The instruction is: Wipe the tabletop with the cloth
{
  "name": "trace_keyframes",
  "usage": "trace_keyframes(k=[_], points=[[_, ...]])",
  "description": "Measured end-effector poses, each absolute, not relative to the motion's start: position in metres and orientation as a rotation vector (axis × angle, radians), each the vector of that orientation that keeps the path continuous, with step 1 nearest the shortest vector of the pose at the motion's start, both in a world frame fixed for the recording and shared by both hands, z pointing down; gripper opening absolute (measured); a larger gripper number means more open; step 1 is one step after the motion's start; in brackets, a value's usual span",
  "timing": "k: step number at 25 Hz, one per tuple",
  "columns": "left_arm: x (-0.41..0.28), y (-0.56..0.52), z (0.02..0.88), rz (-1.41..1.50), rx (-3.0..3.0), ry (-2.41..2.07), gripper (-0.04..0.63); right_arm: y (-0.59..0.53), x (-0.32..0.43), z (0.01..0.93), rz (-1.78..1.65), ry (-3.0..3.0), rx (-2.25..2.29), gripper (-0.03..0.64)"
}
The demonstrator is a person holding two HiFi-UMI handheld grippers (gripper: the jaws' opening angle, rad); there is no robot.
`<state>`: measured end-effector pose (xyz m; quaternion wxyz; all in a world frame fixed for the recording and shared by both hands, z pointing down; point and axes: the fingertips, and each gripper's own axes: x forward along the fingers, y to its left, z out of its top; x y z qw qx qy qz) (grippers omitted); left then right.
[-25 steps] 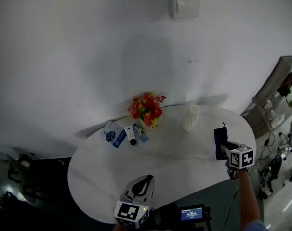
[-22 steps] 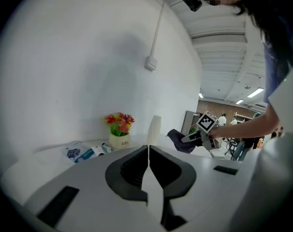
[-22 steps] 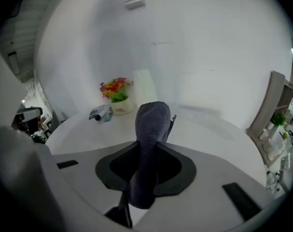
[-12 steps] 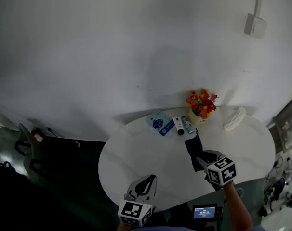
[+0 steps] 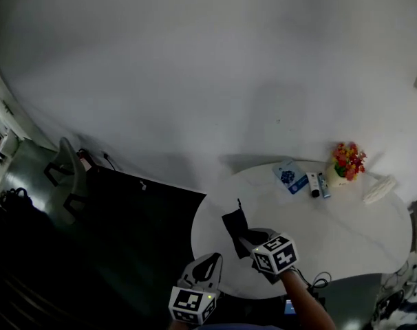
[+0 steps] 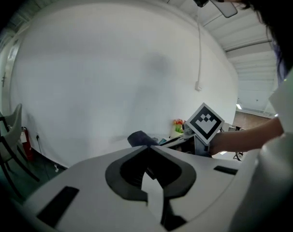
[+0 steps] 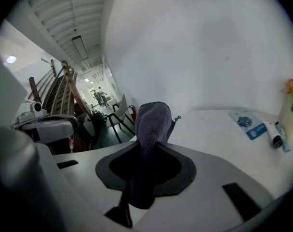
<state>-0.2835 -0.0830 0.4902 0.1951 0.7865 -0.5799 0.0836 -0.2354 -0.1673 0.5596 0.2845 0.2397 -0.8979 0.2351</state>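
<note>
White surface (image 5: 346,232), dark cloth (image 5: 234,224) clamped in the right gripper (image 5: 246,243) jaws at its left edge, left gripper (image 5: 204,263) jaws closed on nothing: wiping seemingly under way, remainder unclear.

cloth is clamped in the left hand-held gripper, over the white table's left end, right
Wrong gripper: the cloth is clamped in the right hand-held gripper, as the right gripper view shows; the left hand-held gripper is shut on nothing. The cloth is over the left end of the white table.
</note>
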Motion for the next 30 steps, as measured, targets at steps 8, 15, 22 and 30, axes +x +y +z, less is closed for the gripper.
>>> trace_keyframes(k=[8, 15, 22, 30], points=[[-0.352, -0.051, 0.505, 0.195, 2.045, -1.751, 0.020, -0.135, -0.339, 0.602, 0.796, -2.351, 0.455, 0.087], [-0.362, -0.046, 0.514, 0.189, 2.011, -1.765, 0.020, -0.137, -0.350, 0.647, 0.799, -2.226, 0.471, 0.087], [-0.343, -0.066, 0.515, 0.217, 2.056, -1.701, 0.020, -0.157, -0.309, 0.671, 0.780, -2.133, 0.559, 0.087], [-0.276, -0.110, 0.508, 0.274, 2.244, -1.506, 0.020, -0.181, -0.229, 0.673, 0.830, -2.103, 0.713, 0.087]])
